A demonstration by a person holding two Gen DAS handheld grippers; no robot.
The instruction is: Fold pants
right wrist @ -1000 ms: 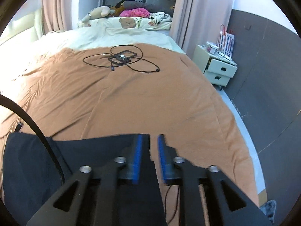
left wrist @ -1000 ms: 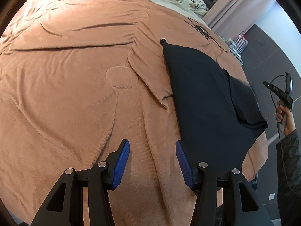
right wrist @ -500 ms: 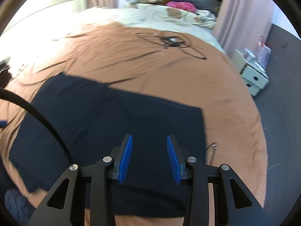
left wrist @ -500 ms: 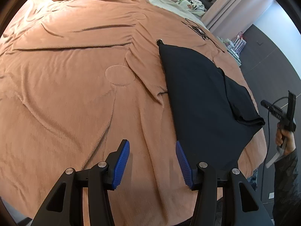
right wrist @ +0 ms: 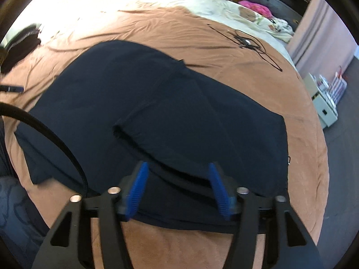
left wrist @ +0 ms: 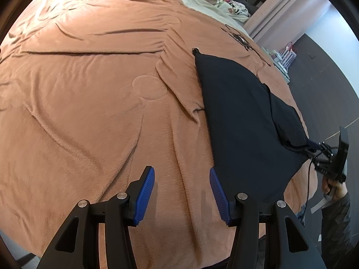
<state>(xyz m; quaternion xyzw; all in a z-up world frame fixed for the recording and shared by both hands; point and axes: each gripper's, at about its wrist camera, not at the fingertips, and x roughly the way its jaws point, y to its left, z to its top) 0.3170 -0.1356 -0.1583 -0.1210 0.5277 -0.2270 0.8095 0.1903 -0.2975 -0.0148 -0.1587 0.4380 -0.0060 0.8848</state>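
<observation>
Dark navy pants (left wrist: 237, 116) lie flat on the brown blanket (left wrist: 89, 103), partly folded, with a smaller folded layer (left wrist: 285, 123) on top at the right. My left gripper (left wrist: 181, 190) is open and empty above bare blanket, just left of the pants' near edge. In the right wrist view the pants (right wrist: 157, 103) fill the middle. My right gripper (right wrist: 177, 186) is open, its jaws on either side of the near edge of the folded layer (right wrist: 170, 134). It also shows in the left wrist view (left wrist: 314, 148) at that layer's corner.
A tangle of black cable (right wrist: 249, 42) lies on the blanket beyond the pants. Pillows and soft toys (right wrist: 246, 6) sit at the head of the bed. A white nightstand (right wrist: 323, 103) stands right of the bed. The bed edge (right wrist: 179, 246) is close below my right gripper.
My right gripper opened from nearly shut and came down over the pants to the folded layer's near edge. My left gripper stayed open and drifted slightly.
</observation>
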